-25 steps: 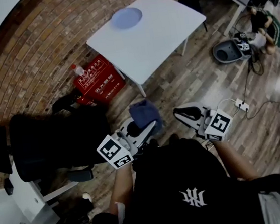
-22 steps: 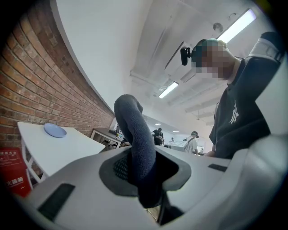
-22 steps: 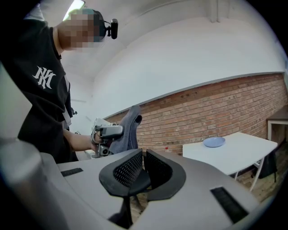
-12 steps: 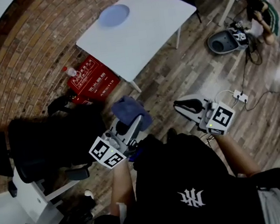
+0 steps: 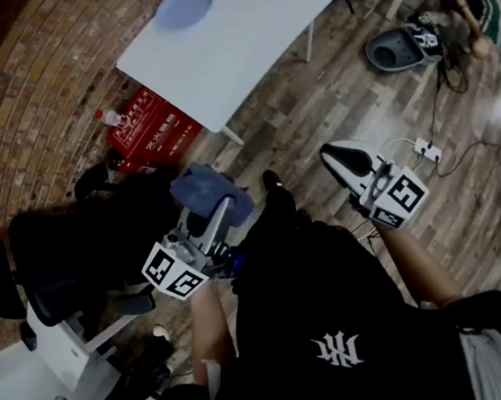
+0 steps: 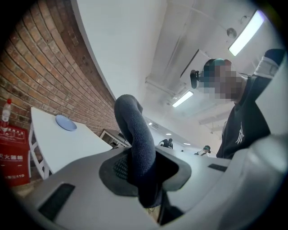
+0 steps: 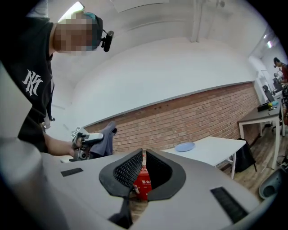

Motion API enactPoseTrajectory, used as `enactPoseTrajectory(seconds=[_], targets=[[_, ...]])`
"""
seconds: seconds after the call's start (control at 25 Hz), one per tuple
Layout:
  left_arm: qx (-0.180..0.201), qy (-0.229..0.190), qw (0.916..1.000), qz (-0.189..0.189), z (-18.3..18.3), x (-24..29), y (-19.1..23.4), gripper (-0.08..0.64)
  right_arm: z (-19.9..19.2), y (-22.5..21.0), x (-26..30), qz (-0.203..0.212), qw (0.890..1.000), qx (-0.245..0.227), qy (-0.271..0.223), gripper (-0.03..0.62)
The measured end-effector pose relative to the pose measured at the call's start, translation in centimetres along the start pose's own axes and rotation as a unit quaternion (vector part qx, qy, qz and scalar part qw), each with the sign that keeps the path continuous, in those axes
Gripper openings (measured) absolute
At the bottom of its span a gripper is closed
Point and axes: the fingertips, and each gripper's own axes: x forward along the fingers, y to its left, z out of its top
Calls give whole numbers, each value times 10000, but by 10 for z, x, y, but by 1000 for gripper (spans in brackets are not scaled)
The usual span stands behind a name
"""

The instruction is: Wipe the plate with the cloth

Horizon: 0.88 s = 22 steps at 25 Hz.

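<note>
A round blue plate [image 5: 183, 6] lies on the far part of a white table [image 5: 250, 50], well ahead of both grippers. My left gripper [image 5: 222, 209] is shut on a dark blue cloth [image 5: 208, 189], which bunches up above its jaws. In the left gripper view the cloth [image 6: 135, 134] stands up between the pads, with the plate [image 6: 66, 122] small at the far left. My right gripper [image 5: 341, 158] is shut and holds nothing. Over its closed jaws [image 7: 144, 168] the right gripper view shows the plate [image 7: 185, 146] on the table [image 7: 216, 152] and the cloth [image 7: 105, 137] at the left.
A red box [image 5: 153, 129] with a bottle on it sits on the wooden floor by the table's near corner and the brick wall. A black office chair [image 5: 85, 251] stands at my left. A power strip with cables [image 5: 426, 150] and a grey round object [image 5: 399, 45] lie at the right.
The table and plate have slid up and left in the head view. My right gripper has moved forward, and the left has shifted left with the cloth still in it.
</note>
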Motion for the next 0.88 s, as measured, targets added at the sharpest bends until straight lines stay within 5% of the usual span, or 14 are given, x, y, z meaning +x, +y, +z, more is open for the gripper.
enactPoseTrajectory(seconds=[0.28, 0.52, 0.88], targets=[[-32, 50, 10000, -80, 9, 37, 48, 74, 10, -33, 21, -17, 10000, 8, 73, 49], [-286, -364, 9987, -231, 46, 75, 108, 74, 24, -67, 69, 101, 9997, -81, 227, 49], [-7, -233, 9992, -328, 96, 131, 185, 74, 67, -120, 143, 240, 9981, -425, 378, 49]])
